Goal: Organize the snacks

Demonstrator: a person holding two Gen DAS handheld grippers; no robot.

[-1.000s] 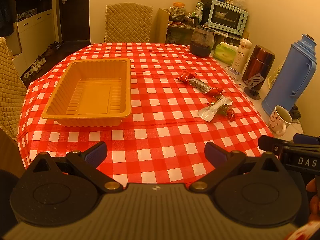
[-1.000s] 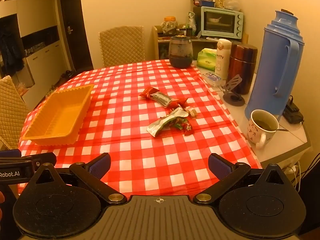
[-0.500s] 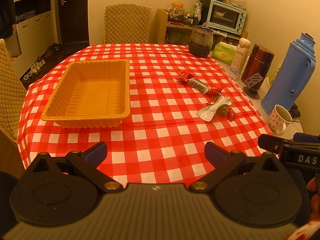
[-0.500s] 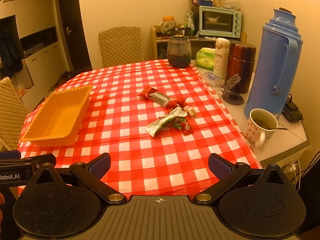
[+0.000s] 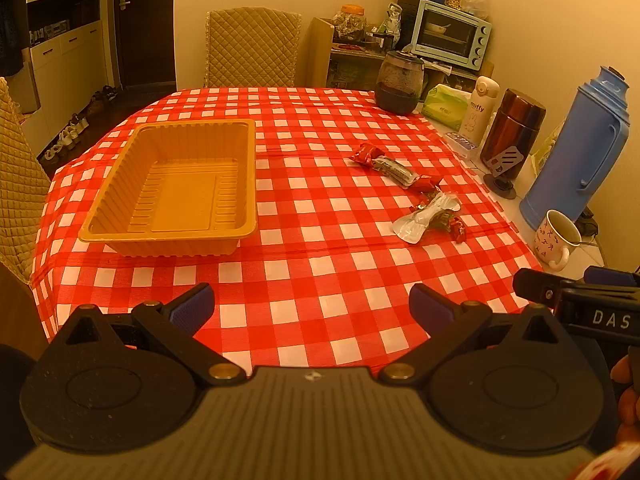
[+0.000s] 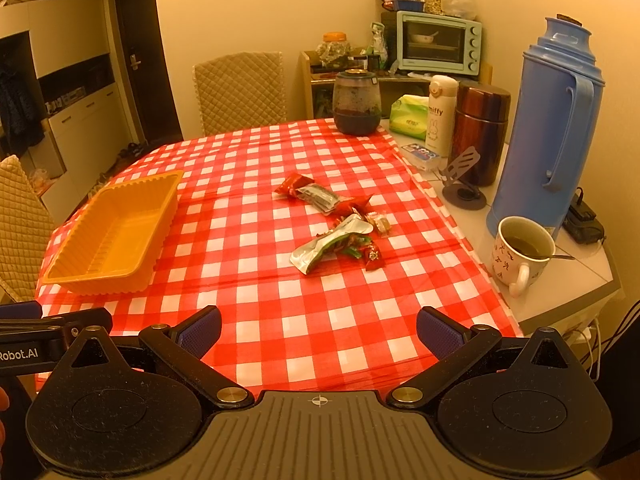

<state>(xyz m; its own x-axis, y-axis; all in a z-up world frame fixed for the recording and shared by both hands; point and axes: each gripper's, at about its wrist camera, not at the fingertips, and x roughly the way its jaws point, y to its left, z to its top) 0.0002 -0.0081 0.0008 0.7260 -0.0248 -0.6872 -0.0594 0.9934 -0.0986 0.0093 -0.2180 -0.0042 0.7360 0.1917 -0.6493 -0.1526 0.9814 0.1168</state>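
An empty orange plastic tray [image 5: 180, 188] sits on the left of the red checked tablecloth; it also shows in the right wrist view [image 6: 116, 232]. Several wrapped snacks [image 6: 340, 224] lie in a loose pile right of the table's middle, a silver packet [image 5: 424, 216] among them. My left gripper [image 5: 312, 306] is open and empty over the table's near edge. My right gripper [image 6: 318, 328] is open and empty, also at the near edge. Both are well short of the snacks.
A blue thermos [image 6: 556, 120], a full mug with spoon [image 6: 520, 252], a brown flask [image 6: 480, 128], a white bottle [image 6: 440, 112] and a dark jar [image 6: 356, 104] stand along the right side. Quilted chairs [image 5: 252, 48] stand behind and to the left.
Both views have shifted slightly; the grippers drifted a little while staying open. Nothing on the table has moved.
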